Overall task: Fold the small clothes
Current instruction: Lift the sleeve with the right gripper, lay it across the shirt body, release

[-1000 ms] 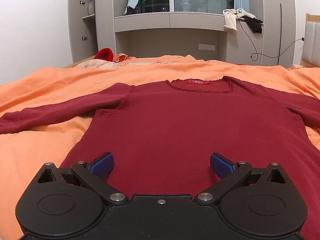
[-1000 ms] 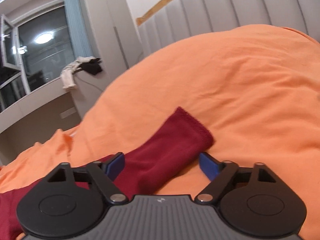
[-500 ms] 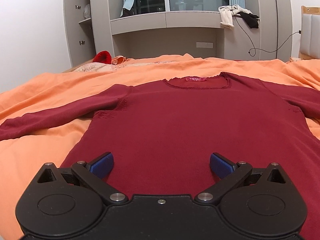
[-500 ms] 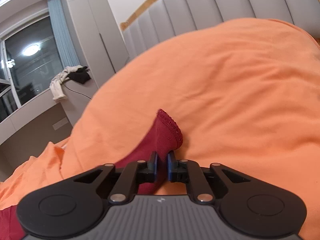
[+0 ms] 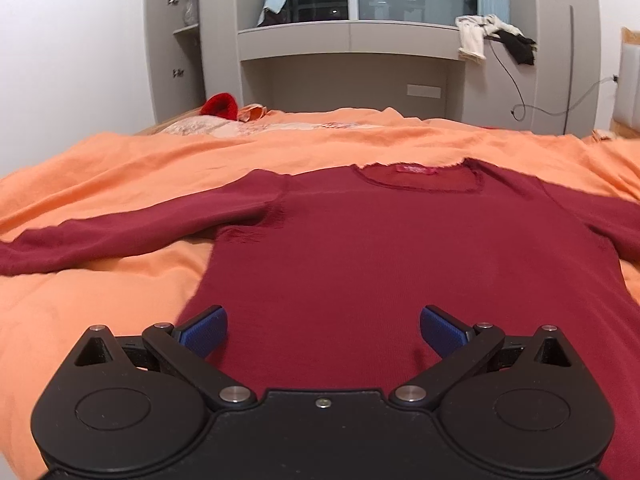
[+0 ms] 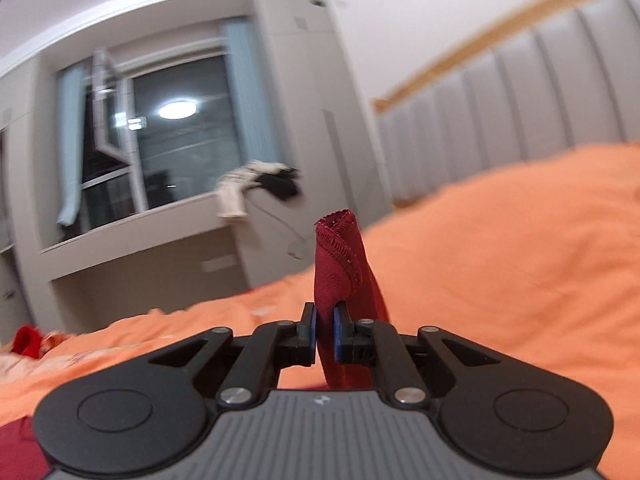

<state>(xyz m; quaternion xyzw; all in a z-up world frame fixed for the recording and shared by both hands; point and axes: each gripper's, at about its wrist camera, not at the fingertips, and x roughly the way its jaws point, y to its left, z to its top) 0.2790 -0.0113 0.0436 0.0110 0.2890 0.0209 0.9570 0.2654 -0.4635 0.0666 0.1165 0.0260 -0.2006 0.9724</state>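
A dark red long-sleeved sweater point(image 5: 380, 256) lies flat, face up, on the orange bedsheet point(image 5: 100, 300), neckline away from me, its left sleeve point(image 5: 120, 236) stretched out to the left. My left gripper point(image 5: 323, 330) is open and empty, hovering over the sweater's lower hem. My right gripper point(image 6: 324, 334) is shut on the sweater's right sleeve cuff point(image 6: 340, 256) and holds it lifted off the bed, the cuff standing upright above the jaws.
The orange bedsheet point(image 6: 500, 280) covers the whole bed. A grey padded headboard point(image 6: 520, 112) stands at the right. A grey desk niche point(image 5: 348, 76) and window lie beyond the bed. A red item point(image 5: 219, 106) sits at the bed's far left corner.
My right gripper closed on the sleeve cuff, then raised it off the bed and swung towards the window side. My left gripper stayed open over the hem, tilting slightly.
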